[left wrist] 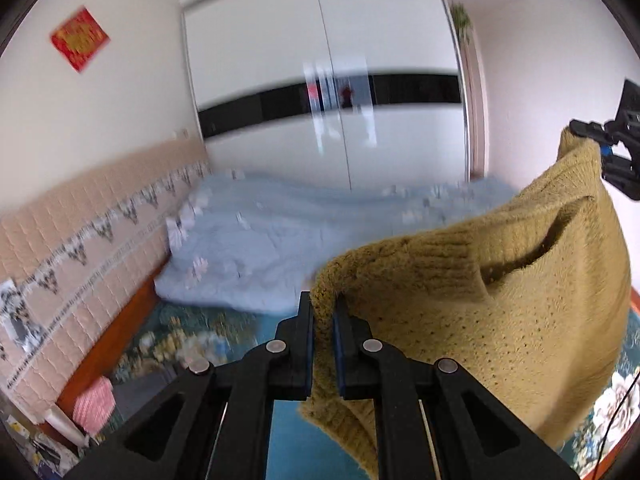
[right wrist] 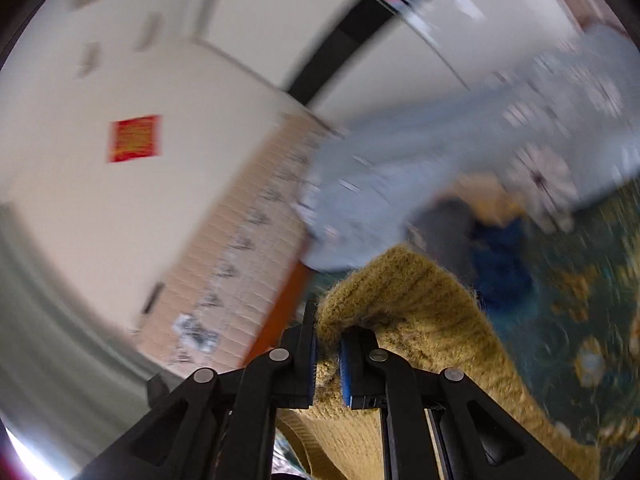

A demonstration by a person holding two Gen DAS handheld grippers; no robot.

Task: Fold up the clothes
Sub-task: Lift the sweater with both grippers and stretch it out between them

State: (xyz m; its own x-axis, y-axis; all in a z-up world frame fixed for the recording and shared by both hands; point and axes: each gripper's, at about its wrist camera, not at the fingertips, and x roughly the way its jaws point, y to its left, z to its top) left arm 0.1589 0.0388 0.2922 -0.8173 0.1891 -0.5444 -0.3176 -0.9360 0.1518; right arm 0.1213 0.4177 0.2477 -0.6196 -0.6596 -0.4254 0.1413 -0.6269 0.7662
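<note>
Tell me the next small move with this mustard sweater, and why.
Probably lower it flat onto the teal floral bedspread. The left gripper and right gripper each pinch an edge of the mustard sweater, which hangs in the air between them.

Left gripper (left wrist: 323,304) clamps the edge of a mustard knit sweater (left wrist: 500,300). Right gripper (left wrist: 592,136) grips its far corner. Sweater hangs above a blue quilt (left wrist: 260,240).

Sweater (left wrist: 500,300) before quilt (left wrist: 248,248) — above bed (left wrist: 240,336)
</note>
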